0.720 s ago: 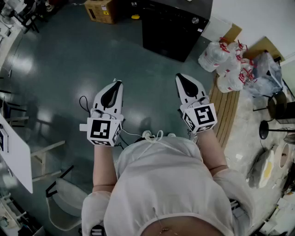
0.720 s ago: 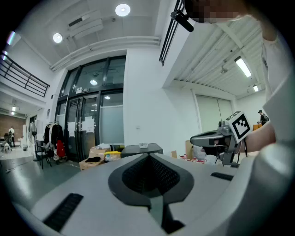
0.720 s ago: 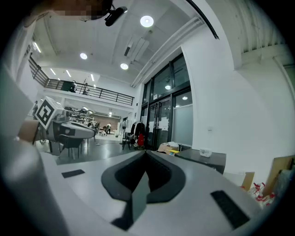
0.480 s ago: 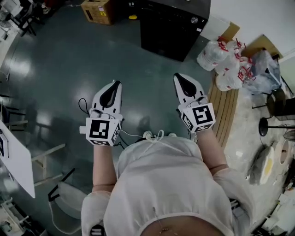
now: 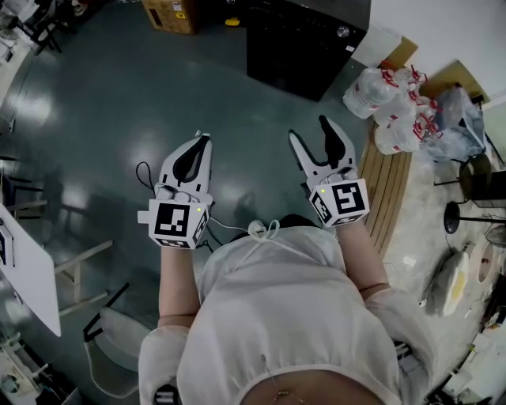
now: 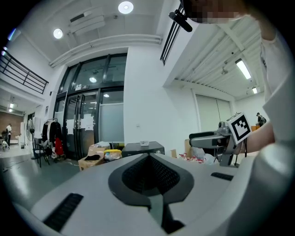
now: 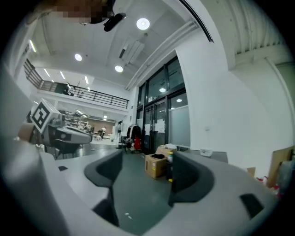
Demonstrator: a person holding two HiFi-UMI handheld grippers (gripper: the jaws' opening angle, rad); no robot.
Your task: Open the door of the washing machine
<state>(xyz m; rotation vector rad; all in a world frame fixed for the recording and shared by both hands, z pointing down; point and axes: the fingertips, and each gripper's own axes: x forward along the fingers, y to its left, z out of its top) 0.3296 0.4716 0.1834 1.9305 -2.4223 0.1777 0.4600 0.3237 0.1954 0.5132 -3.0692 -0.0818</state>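
The washing machine (image 5: pixel 304 43) is a black box standing on the floor at the top of the head view, its door shut. It shows far off as a dark cabinet (image 6: pixel 143 148) in the left gripper view and past the right jaw (image 7: pixel 216 156) in the right gripper view. My left gripper (image 5: pixel 204 139) is held level over the floor, well short of the machine, jaws shut together with nothing in them (image 6: pixel 148 155). My right gripper (image 5: pixel 310 130) is beside it, nearer the machine, jaws spread open and empty (image 7: pixel 147 159).
A cardboard box (image 5: pixel 170 14) stands left of the machine. Bags of plastic bottles (image 5: pixel 387 103) and wooden boards (image 5: pixel 391 186) lie at the right. A white table edge (image 5: pixel 28 269) and a chair (image 5: pixel 118 340) are at the lower left.
The right gripper's jaws, shut together before, have opened wide with nothing between them. Both grippers stay roughly where they were, and the left stays shut.
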